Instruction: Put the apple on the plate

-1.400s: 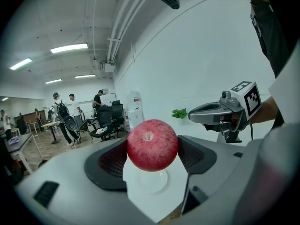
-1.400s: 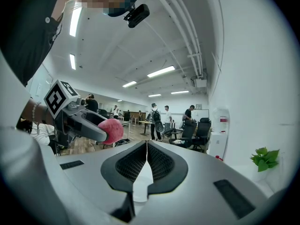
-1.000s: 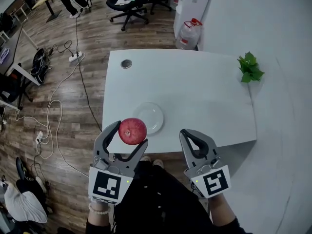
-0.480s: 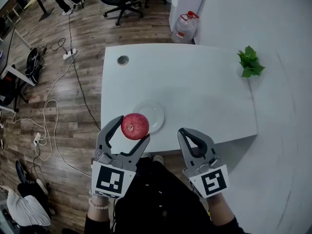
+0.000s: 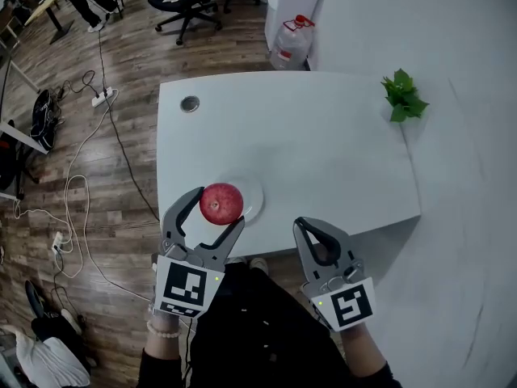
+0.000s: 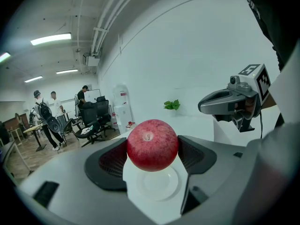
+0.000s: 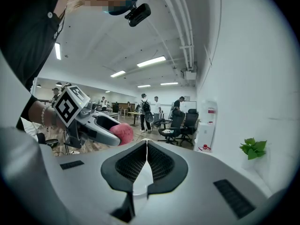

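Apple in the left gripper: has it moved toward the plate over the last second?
Yes. Held in the left gripper, the apple has moved forward, away from the person, and now overlaps the plate's left side.

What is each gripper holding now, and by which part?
The left gripper holds the red apple by its opposite sides. The right gripper is shut, holding nothing.

Apple (image 5: 220, 203) in the left tongs (image 5: 219, 206) above the plate (image 5: 253, 200), near the table's (image 5: 323, 152) front edge

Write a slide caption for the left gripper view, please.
Left gripper holding a round red apple above a round white plate on a white table.
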### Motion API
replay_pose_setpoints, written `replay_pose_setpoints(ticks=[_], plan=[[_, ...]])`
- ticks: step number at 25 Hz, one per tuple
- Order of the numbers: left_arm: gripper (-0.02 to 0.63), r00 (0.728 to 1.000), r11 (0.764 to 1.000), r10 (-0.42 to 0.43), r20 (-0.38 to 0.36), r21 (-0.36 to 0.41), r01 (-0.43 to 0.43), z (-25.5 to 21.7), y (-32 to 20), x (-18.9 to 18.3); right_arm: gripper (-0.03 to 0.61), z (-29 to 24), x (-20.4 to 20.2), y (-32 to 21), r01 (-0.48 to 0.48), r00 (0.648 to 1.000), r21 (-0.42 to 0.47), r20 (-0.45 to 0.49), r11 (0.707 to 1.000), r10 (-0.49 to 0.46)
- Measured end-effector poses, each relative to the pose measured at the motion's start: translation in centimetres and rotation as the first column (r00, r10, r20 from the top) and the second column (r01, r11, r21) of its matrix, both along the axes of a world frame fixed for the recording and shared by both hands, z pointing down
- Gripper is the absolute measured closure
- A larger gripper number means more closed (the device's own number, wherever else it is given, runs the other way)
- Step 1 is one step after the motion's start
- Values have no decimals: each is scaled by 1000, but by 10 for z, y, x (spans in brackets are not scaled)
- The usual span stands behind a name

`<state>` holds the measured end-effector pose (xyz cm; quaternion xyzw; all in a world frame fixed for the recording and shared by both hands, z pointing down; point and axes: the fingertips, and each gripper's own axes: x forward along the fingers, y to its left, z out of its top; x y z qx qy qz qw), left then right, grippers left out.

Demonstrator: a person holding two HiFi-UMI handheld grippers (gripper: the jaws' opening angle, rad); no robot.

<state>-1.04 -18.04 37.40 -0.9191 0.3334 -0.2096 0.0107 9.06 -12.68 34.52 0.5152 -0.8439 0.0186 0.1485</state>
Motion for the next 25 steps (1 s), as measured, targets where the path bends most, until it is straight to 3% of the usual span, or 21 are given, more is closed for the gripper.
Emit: replay_pose_setpoints(ticks=[6, 12, 25], plan=[[262, 999, 999, 35, 39, -5, -35, 22, -11, 7, 535, 9, 9, 5, -39, 999, -31, -9, 999, 39], [262, 998, 997, 31, 53, -72, -27, 58, -14, 5, 535, 16, 11, 8, -72, 997, -51, -15, 996, 71], [262, 986, 989, 99, 135, -125, -82, 118, -24, 25, 535, 31, 22, 17, -133, 991, -106, -30, 985, 130]])
